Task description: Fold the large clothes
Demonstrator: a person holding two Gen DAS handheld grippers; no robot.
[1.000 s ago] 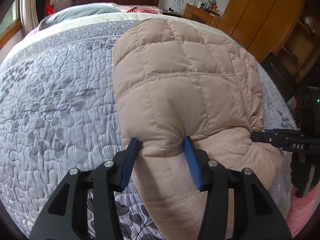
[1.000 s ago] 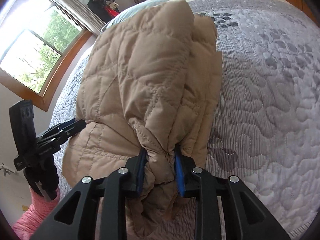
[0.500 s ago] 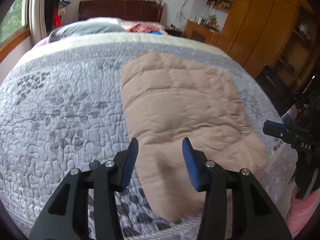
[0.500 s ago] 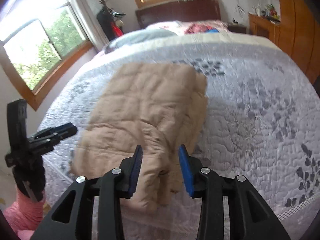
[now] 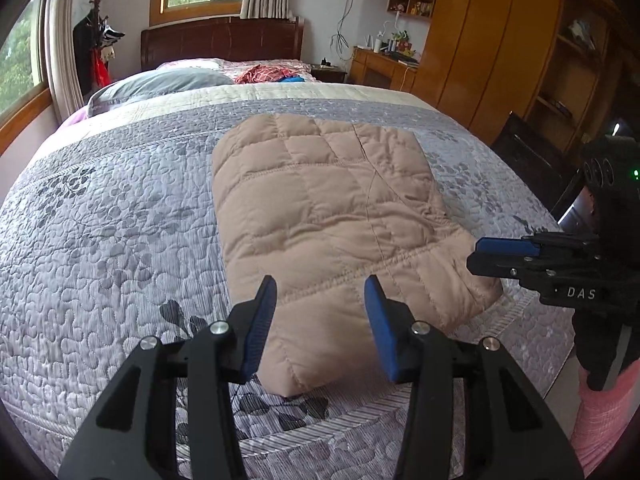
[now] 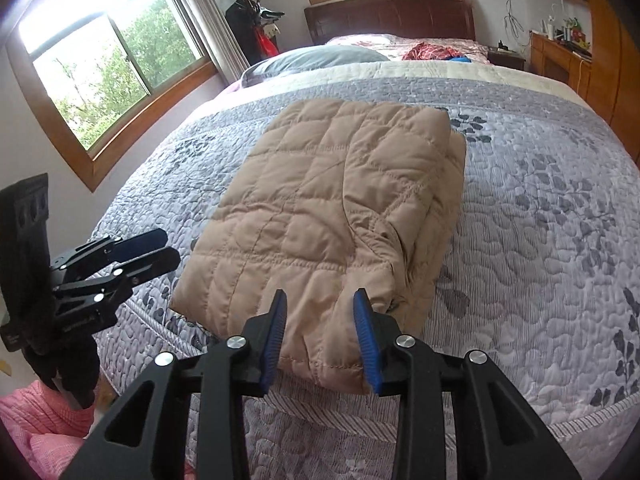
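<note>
bed with grey leaf-print quilt fills both views; folded beige quilted jacket lies flat on it near the foot edge, layered edges stacked along its right side in the right wrist view; grey pillow up by the dark headboard; left gripper held above the jacket's near end, fingers apart, nothing between them; right gripper likewise off the fabric, fingers apart and closing, nothing gripped; pink sleeve at frame edge
</note>
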